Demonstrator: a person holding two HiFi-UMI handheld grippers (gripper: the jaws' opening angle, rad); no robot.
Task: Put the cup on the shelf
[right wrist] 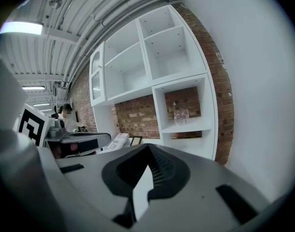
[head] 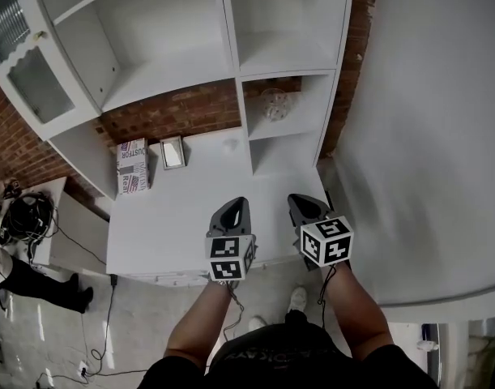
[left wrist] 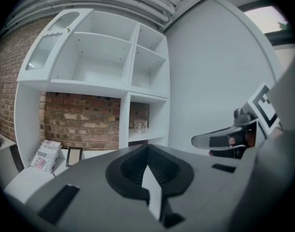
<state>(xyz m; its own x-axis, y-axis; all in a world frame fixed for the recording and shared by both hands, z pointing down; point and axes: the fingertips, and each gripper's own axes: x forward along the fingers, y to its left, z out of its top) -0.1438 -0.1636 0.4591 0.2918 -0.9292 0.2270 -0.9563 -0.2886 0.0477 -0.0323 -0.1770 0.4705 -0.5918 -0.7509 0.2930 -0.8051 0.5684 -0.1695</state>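
Note:
A clear glass cup (head: 273, 104) stands on the small middle shelf in the right column of the white shelf unit (head: 235, 79). The cup (left wrist: 140, 126) also shows in the left gripper view, and the cup (right wrist: 181, 116) in the right gripper view, in front of bare brick. My left gripper (head: 235, 205) hovers over the front of the white counter (head: 174, 217), shut and holding nothing. My right gripper (head: 302, 203) is beside it, also shut and empty. Both point toward the shelves, well short of the cup. Neither touches anything.
A printed box (head: 132, 167) and a small picture frame (head: 172, 152) lean at the back of the counter. A glass-fronted cabinet door (head: 20, 47) is at upper left. A white wall (head: 425, 136) runs along the right. Cables (head: 24, 217) lie on a low surface at left.

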